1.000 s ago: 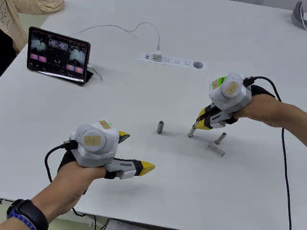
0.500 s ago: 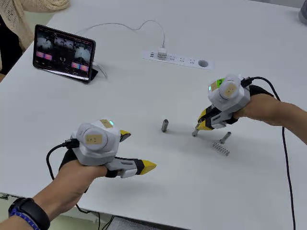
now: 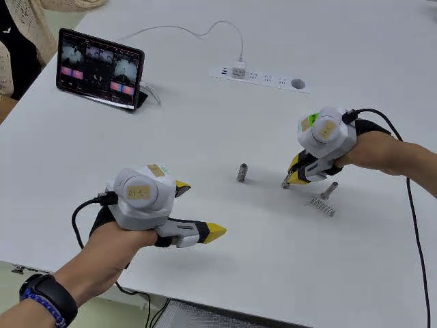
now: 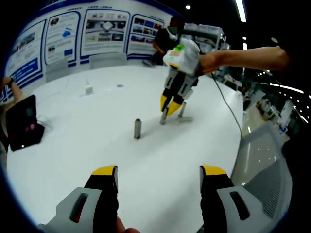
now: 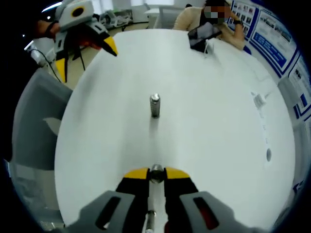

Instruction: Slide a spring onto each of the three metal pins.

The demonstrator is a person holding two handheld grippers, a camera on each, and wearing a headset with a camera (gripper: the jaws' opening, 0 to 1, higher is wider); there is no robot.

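My right gripper is shut on a metal pin, whose lower end is at the white table. In the right gripper view the pin's head sits between the closed yellow tips of that gripper. A second pin stands upright mid-table with what looks like a spring around it. A third pin and a loose spring lie to the right of the held pin. My left gripper hovers open at the front left, its jaws wide apart with nothing between them.
A tablet leans at the far left. A white power strip with a cable lies at the back. The table's front edge runs just below my left gripper. A person sits beyond the tablet.
The head camera has shifted, so everything sits a little further right in the picture. Both grippers keep their places; the right one stays shut on its pin.
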